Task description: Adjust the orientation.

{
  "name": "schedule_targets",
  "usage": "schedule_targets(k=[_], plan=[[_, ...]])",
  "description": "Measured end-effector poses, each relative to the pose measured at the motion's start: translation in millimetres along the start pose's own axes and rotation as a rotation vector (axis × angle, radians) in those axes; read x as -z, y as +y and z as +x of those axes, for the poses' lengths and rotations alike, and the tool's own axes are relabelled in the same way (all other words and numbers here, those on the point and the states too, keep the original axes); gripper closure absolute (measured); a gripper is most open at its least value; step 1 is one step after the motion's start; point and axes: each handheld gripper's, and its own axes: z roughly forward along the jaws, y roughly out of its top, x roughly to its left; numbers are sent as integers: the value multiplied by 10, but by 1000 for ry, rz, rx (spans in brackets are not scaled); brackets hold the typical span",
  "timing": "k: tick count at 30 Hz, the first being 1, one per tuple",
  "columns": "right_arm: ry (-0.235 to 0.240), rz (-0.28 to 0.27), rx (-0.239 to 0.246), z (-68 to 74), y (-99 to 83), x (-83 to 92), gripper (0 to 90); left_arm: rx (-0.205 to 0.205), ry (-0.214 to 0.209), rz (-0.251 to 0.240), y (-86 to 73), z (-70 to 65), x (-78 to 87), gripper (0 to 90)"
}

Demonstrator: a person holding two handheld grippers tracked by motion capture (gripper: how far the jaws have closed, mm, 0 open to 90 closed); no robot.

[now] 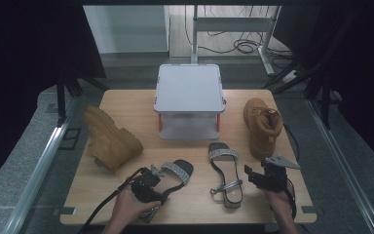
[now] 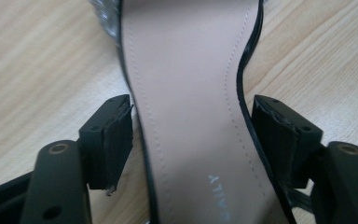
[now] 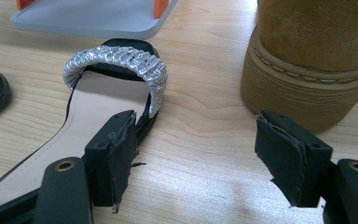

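Two black sandals with silver straps lie on the wooden table (image 1: 195,209). The left sandal (image 1: 177,170) has its pale insole (image 2: 191,93) lying between the jaws of my left gripper (image 1: 157,174) (image 2: 193,135). Those jaws stand open, with a thin gap showing on each side of the sole. The right sandal (image 1: 226,175) (image 3: 116,70) lies just left of my right gripper (image 1: 258,170) (image 3: 196,140). That gripper is open over bare wood, with nothing between its pads.
A tan boot (image 1: 109,139) lies on its side at the left. A second tan boot (image 1: 263,124) (image 3: 307,70) stands close ahead of the right gripper. A grey lidded box (image 1: 190,87) (image 3: 93,18) with orange clips sits at the table's far middle.
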Motion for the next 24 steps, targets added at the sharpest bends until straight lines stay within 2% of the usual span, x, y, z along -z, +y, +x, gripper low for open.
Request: schedule_targets(k=[1,4,7,9,13,17,23,24], plan=[[1,2,0,2,-3,-3,293,-1,15,12,2,-10,-23,327],[0,6,4,10,-11,-17,293,8,27,21,9,-17,-32,338],[2,11,9,24,-16,-31,292,9,37,19,10,-23,-31,358],[1,14,15,32,-19,-39,292,4,61,2,6,-21,-1,397],[-2,19,18,41,-23,-49,291,-1,60,-3,3,-6,1,411],[-1,17,16,36,-24,-47,291,-11,60,-41,3,13,45,412],[-4,15,13,22,-23,-43,291,-2,54,-74,4,94,142,412],[-2,15,13,22,-24,-42,291,13,62,-78,11,154,163,412]])
